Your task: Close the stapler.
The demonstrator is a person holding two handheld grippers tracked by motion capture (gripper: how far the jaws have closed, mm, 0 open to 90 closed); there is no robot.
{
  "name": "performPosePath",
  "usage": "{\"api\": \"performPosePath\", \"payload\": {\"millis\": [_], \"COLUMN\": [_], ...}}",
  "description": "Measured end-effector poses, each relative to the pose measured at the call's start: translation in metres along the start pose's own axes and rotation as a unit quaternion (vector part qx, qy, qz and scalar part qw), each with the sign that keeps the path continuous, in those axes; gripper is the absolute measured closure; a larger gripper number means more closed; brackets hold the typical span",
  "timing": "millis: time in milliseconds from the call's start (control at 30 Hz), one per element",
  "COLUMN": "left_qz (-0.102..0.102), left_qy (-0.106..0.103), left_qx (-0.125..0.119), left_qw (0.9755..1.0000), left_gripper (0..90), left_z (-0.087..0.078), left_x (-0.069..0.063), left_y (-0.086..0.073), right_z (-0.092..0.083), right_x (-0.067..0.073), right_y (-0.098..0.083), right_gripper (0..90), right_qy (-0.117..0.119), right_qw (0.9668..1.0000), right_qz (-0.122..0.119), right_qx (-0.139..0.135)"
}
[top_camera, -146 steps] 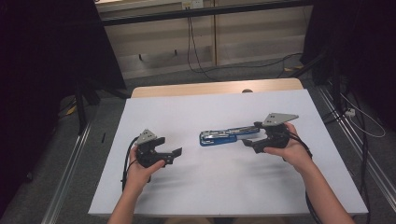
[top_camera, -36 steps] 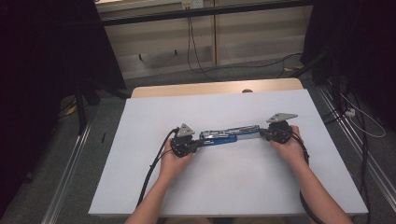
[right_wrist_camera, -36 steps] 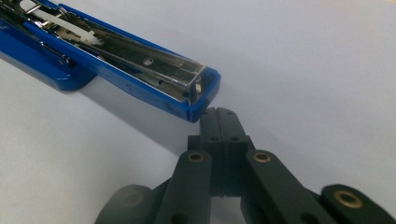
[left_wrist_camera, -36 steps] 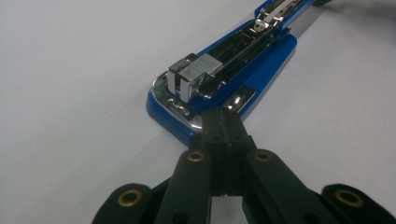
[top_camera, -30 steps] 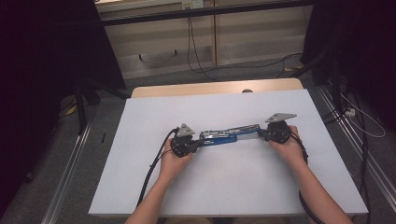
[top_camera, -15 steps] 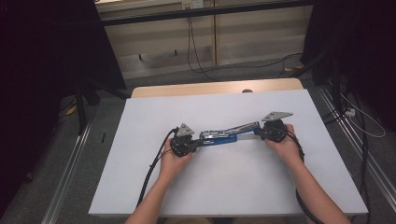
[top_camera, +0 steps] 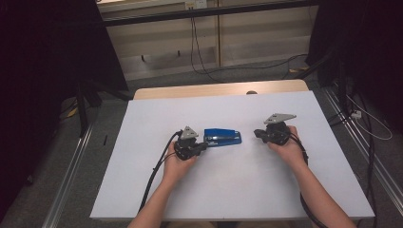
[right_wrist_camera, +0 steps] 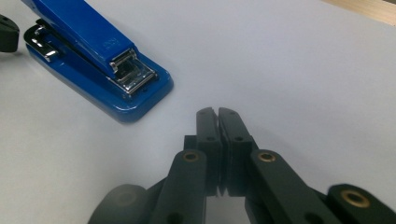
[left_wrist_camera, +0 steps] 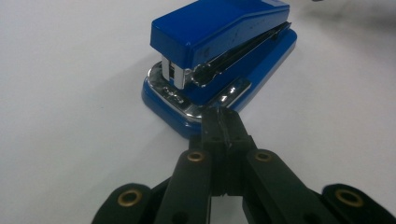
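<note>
A blue stapler lies folded shut on the white table top, near its middle. My left gripper is at the stapler's left end. In the left gripper view, that gripper has its jaws shut, with the tips against the edge of the stapler's base by the metal plate. My right gripper sits a short way to the right of the stapler. The right gripper view shows it shut on nothing, with the stapler's hinge end off to the upper left.
A wooden strip runs along the table's far edge. Cables lie on the floor beyond it. Metal rails flank the table left and right. White surface lies open in front of and behind the stapler.
The stapler stretched out long between the two grippers before; now it is folded short and shut. My right gripper has drawn off to the right, away from it. The left gripper stayed put.
</note>
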State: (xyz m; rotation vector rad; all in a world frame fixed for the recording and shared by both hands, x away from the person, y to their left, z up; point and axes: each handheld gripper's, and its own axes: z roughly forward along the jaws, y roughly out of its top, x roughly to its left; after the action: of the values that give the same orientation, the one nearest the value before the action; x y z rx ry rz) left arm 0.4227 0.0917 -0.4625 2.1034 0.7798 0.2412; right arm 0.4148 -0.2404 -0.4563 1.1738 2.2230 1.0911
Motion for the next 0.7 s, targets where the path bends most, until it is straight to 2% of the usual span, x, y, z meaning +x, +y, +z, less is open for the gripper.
{"api": "performPosePath", "payload": {"millis": [100,233,367,433,533,633,700], "left_qz": [0.001,-0.012,-0.025,-0.023,-0.031,-0.024,-0.027], "left_qy": [-0.006,-0.016,-0.030,-0.029,-0.031,-0.027,-0.029], "left_qx": [-0.003,-0.013,-0.026,-0.030,-0.051,-0.054,-0.060], "left_qw": [1.0000,0.9997,0.9989,0.9989,0.9978,0.9979,0.9974], "left_gripper": [87.4,80.8,68.6,65.1,55.5,45.7,43.0], "left_z": [-0.003,-0.010,-0.018,-0.023,-0.030,-0.037,-0.041], "left_x": [-0.001,-0.001,0.000,0.001,0.002,0.000,0.000], "left_y": [0.002,0.003,0.003,0.004,0.004,0.005,0.004], "right_z": [-0.001,-0.004,-0.010,-0.015,-0.020,-0.025,-0.029], "right_x": [0.001,0.006,0.012,0.015,0.019,0.024,0.027], "right_y": [-0.001,-0.002,-0.003,-0.006,-0.009,-0.012,-0.013], "right_gripper": [85.2,76.2,64.2,58.9,53.4,47.5,45.0], "right_qy": [0.001,0.008,0.013,0.016,0.017,0.019,0.020], "right_qw": [1.0000,0.9999,0.9997,0.9994,0.9991,0.9987,0.9985], "right_qz": [0.004,0.001,0.006,0.011,0.018,0.022,0.026], "right_qx": [-0.004,-0.009,-0.021,-0.029,-0.035,-0.042,-0.045]}}
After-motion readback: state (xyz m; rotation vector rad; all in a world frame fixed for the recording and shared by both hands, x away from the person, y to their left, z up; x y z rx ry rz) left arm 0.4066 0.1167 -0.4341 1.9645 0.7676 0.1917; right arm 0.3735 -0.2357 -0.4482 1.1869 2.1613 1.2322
